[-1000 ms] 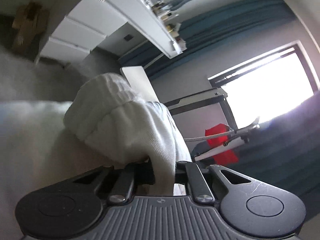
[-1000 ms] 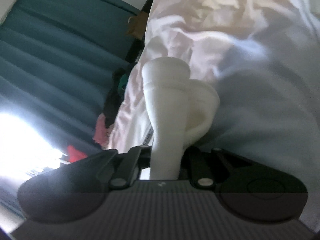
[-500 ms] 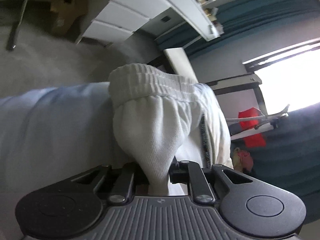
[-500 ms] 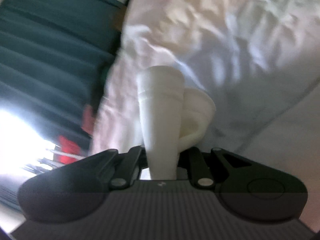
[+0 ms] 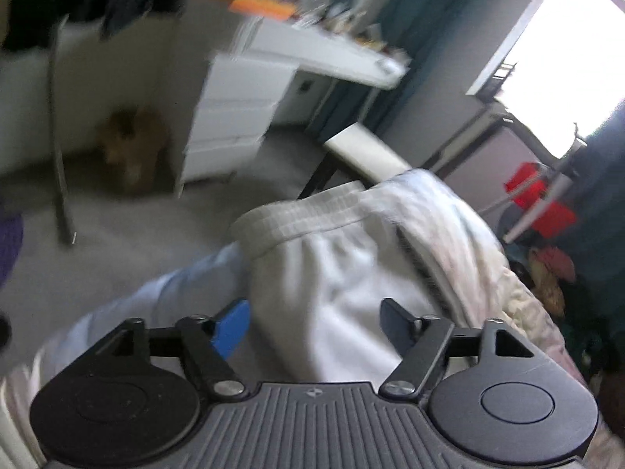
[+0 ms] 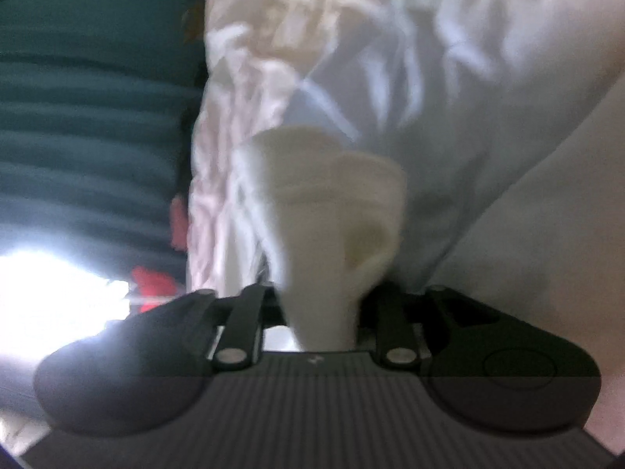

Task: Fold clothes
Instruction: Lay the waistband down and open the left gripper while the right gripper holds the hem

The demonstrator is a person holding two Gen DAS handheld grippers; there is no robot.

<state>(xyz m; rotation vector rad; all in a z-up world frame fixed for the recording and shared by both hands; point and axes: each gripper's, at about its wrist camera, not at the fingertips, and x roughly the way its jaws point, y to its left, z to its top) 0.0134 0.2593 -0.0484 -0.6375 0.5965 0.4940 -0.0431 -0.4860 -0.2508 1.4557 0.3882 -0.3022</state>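
Both jaws are opening: left hand-held gripper [image 5: 314, 320] spread off the white ribbed-waistband cotton garment [image 5: 351, 258]; right hand-held gripper [image 6: 322, 312] loosening, cloth between. Withdraw without dragging the fold.

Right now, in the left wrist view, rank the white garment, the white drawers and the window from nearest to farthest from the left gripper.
1. White garment: directly ahead, between the opening jaws of the left gripper.
2. White drawers: across the floor, upper left.
3. Window: farthest, upper right, behind a dark frame.
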